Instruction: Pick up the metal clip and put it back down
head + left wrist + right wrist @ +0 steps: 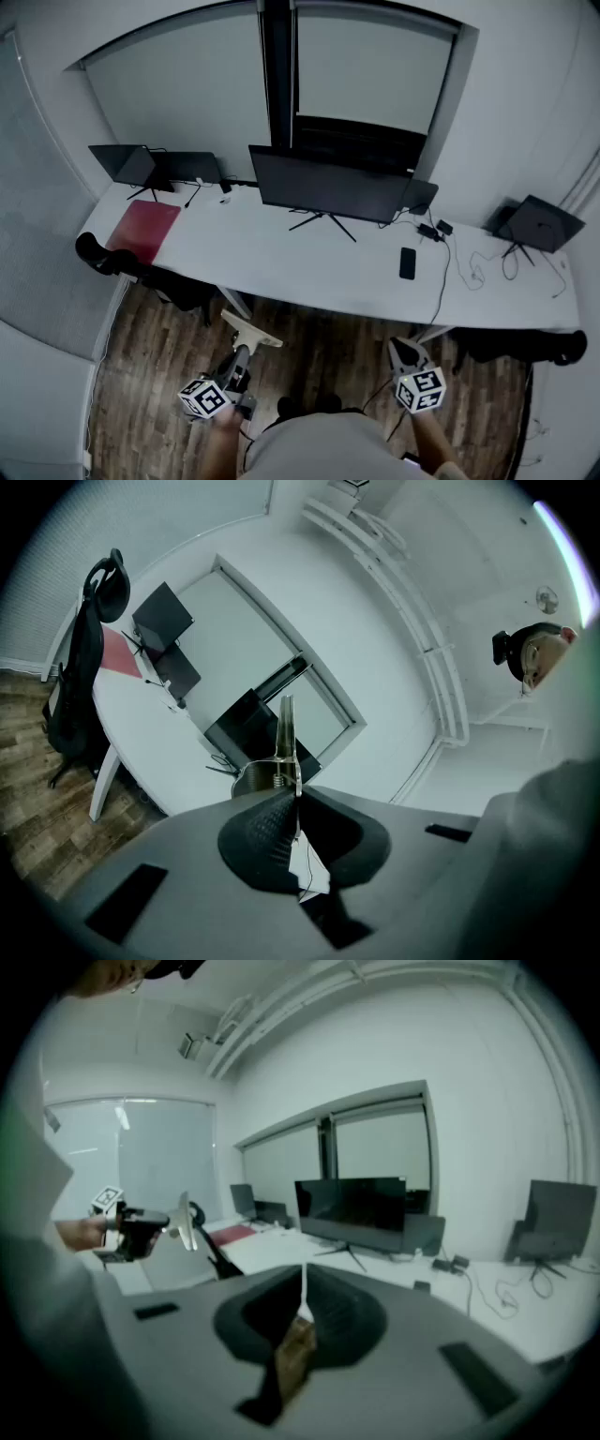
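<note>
Near, above the floor: the left claw (297,803) pinches the metal clip (285,747), and the right claw (303,1299) is pressed together, empty. Far: the white counter (281,267). The clip likely handles light, stiff and slippery; its flat plate, clear of the spring, suits gripping.

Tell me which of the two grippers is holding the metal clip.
The left gripper: its jaws are shut on the metal clip, which sticks out beyond them. The right gripper has its jaws together with nothing between them.
</note>
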`<state>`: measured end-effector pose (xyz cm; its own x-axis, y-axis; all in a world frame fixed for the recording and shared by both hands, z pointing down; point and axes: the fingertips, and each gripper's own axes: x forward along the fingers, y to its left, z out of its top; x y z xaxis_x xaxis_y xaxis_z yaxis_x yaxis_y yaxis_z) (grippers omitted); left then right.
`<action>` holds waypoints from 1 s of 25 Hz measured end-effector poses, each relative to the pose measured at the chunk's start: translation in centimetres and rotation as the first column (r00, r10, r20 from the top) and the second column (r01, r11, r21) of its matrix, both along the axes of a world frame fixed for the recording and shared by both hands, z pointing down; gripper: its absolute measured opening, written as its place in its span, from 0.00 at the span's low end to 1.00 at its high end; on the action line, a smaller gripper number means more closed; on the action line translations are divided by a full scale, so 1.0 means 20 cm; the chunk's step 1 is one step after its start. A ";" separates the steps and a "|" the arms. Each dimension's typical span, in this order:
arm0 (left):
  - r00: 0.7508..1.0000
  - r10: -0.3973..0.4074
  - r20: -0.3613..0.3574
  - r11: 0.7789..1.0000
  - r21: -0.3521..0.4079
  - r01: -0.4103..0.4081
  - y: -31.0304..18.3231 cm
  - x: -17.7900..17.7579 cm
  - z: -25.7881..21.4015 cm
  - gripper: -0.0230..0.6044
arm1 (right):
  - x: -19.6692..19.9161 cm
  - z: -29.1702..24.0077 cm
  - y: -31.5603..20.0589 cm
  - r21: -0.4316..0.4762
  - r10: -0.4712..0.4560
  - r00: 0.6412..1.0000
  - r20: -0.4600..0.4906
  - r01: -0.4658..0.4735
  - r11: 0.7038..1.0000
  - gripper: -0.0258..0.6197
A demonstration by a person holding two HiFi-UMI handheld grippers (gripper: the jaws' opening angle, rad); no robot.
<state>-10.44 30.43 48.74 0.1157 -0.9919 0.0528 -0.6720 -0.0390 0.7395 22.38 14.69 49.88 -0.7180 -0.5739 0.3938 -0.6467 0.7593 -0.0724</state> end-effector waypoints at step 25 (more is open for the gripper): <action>0.999 -0.042 -0.006 0.999 -0.004 0.042 -0.04 0.16 0.02 0.09 | 0.13 0.06 -0.14 -0.036 -0.023 0.999 0.043 0.025 0.999 0.09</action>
